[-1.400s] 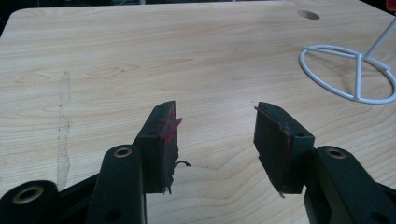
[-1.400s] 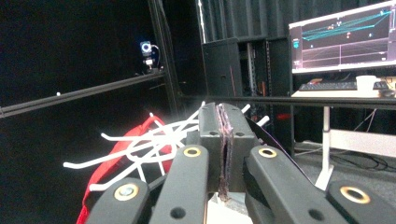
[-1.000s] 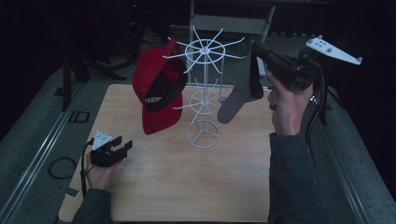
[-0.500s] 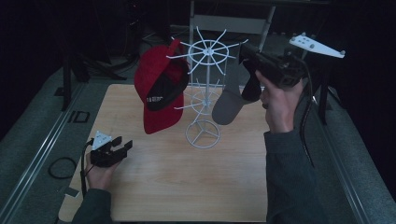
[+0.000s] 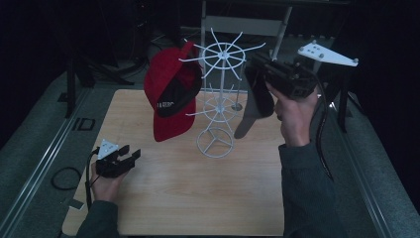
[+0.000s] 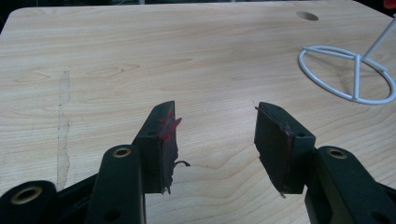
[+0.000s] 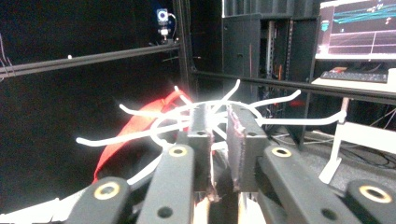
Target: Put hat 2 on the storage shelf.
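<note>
Grey cap [image 5: 255, 106]: hanging at 3 o'clock of the white rack [image 5: 218, 96], top end up by the upper ring of hooks, brim drooping toward the tabletop [image 5: 198, 188]. Dark and partly hidden behind the right tool.

Right tool [image 5: 257, 62]: raised at the rack's upper ring, tips directly over the cap's top end. Jaws have just been opening; narrow gap now visible in the right gripper view [image 7: 219, 126], dark cap fabric low between them, pads apparently off it. Contact not clear.

Red cap [image 5: 171, 96]: hung at 9 o'clock of the rack, well apart from both tools.

Left tool [image 5: 130, 157]: resting low at 8 o'clock of the rack base, jaws spread wide, nothing between them, bare wood beneath in the left gripper view [image 6: 217, 135]. Rack base ring at 2 o'clock there.
</note>
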